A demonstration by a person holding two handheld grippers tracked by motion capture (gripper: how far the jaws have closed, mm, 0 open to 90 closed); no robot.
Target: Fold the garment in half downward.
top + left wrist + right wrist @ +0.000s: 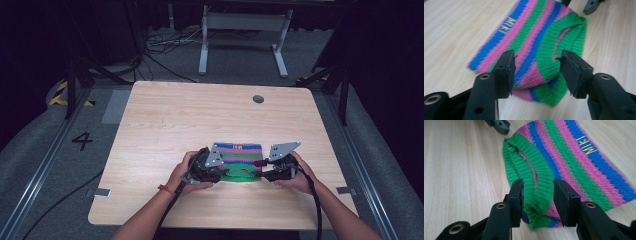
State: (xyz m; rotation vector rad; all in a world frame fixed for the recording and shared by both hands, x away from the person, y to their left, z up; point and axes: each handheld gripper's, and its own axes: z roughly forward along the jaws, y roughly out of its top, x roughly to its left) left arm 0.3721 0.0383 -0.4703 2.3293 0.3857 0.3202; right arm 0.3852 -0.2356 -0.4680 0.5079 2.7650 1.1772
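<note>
A small knitted garment (239, 151) with green, pink and blue stripes and yellow lettering lies flat on the wooden table (165, 125), near its front edge. My left gripper (223, 173) is at the garment's near left corner. In the left gripper view it (537, 60) is open, its jaws astride the striped corner (531, 75). My right gripper (259, 170) is at the near right corner. It (537, 187) is open too, with the green ribbed band (536, 182) lying between its jaws. A hand holds each gripper.
A round grey grommet (258, 99) is set in the table's far side. The table's front edge runs just below the hands. Beyond the table stand a white frame (245, 30) and loose cables (165, 45) on the floor. A "4" (82, 141) is marked on the floor at left.
</note>
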